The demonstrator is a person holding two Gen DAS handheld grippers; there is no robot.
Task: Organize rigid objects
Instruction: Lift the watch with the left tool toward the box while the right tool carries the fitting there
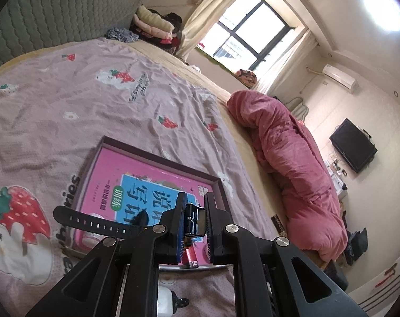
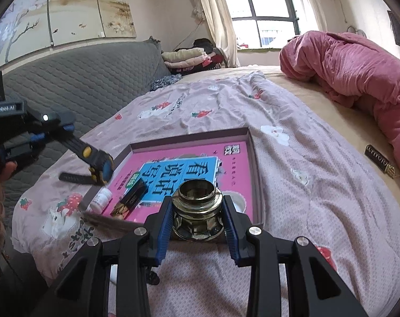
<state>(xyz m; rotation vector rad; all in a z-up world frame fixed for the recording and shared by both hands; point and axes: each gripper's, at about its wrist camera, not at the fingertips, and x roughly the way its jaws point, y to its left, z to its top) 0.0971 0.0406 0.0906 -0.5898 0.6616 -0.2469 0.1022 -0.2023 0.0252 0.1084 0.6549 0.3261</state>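
Shallow box on the bed holds a pink book, white bottle, dark slim carton, red battery. Left tongs clamped on a black watch, strap hanging left, above the box. Right tongs clamped on a glass jar at the box's near edge.

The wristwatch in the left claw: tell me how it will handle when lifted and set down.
The wristwatch is pinched at its case by the left claw, and its perforated strap sticks out sideways unsupported, so it will probably flop and swing. The case looks rigid, so the grip likely holds. Set down, it should lie flat rather than roll.
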